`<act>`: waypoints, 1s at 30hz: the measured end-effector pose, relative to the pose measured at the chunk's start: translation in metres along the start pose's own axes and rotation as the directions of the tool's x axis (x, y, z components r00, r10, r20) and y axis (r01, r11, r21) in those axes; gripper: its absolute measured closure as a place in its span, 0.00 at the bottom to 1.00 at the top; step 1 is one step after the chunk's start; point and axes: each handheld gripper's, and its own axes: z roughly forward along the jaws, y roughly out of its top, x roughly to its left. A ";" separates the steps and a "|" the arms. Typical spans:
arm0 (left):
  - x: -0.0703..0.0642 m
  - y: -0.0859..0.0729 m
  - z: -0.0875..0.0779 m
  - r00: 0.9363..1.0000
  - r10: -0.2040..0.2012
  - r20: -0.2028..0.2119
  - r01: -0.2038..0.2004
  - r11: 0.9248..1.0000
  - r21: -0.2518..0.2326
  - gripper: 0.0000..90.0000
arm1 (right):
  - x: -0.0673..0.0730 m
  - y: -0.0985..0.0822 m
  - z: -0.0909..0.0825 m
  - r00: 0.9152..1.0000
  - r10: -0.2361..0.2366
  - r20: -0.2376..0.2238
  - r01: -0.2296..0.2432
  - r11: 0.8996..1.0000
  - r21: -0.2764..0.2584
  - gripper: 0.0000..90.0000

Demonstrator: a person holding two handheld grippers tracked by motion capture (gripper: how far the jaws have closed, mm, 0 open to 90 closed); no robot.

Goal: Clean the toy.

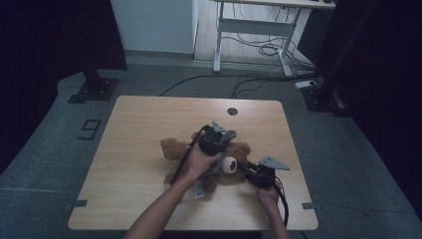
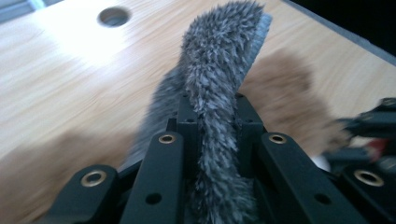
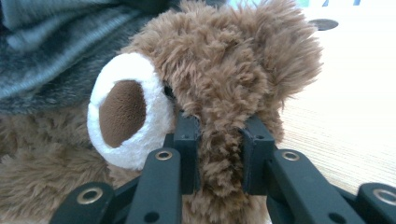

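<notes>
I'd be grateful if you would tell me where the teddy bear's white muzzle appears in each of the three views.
High view: the white muzzle sits just right of table centre, between the two grippers.
Left gripper view: I cannot make it out.
Right gripper view: left of centre, above the jaws.
Shared landmark: the round hole in the table.

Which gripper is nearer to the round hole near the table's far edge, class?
Left. The left gripper, shut on the grey furry cloth over the teddy bear, sits just before the round hole. The right gripper, shut on the bear's head, lies nearer the person.
</notes>
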 end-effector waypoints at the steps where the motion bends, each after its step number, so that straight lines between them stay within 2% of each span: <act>1: 0.004 -0.003 -0.005 1.000 -0.005 -0.007 0.005 1.000 -0.008 0.86 | 0.000 0.000 0.000 1.000 0.000 0.000 0.000 1.000 0.000 0.80; 5: 0.020 -0.014 -0.031 0.999 -0.009 -0.041 0.007 0.999 -0.040 0.86 | 0.002 0.000 0.000 1.000 -0.004 0.011 0.004 1.000 0.002 0.80; 9: 0.050 -0.032 -0.055 0.995 -0.094 -0.043 0.090 0.994 -0.068 0.86 | 0.002 0.000 -0.001 1.000 -0.004 0.019 0.004 1.000 -0.001 0.80; 12: 0.073 -0.049 -0.067 0.987 -0.150 -0.058 0.146 0.987 -0.069 0.86 | 0.002 0.000 0.000 1.000 0.001 0.017 -0.001 1.000 0.001 0.80; 16: 0.101 -0.068 -0.076 0.973 -0.213 -0.088 0.209 0.977 -0.049 0.86 | 0.002 0.000 0.000 1.000 0.001 0.017 -0.001 1.000 -0.001 0.80; 20: 0.119 -0.080 -0.080 0.960 -0.252 -0.126 0.248 0.968 -0.042 0.86 | 0.003 0.000 0.000 1.000 0.001 0.020 -0.001 1.000 -0.003 0.80; 23: 0.119 -0.079 -0.080 0.958 -0.257 -0.128 0.255 0.966 -0.035 0.86 | 0.003 0.000 0.000 1.000 0.004 0.018 -0.004 1.000 -0.003 0.80; 25: 0.115 -0.074 -0.076 0.960 -0.243 -0.137 0.243 0.970 -0.022 0.86 | 0.003 0.000 0.000 1.000 0.005 0.019 -0.005 1.000 -0.004 0.80; 26: 0.112 -0.071 -0.073 0.963 -0.237 -0.131 0.238 0.971 -0.014 0.86 | 0.003 0.000 0.000 1.000 0.005 0.020 -0.005 1.000 -0.004 0.80; 30: 0.090 -0.051 -0.057 0.980 -0.179 -0.084 0.180 0.984 0.004 0.86 | 0.003 0.000 0.000 1.000 0.003 0.024 -0.003 1.000 -0.004 0.80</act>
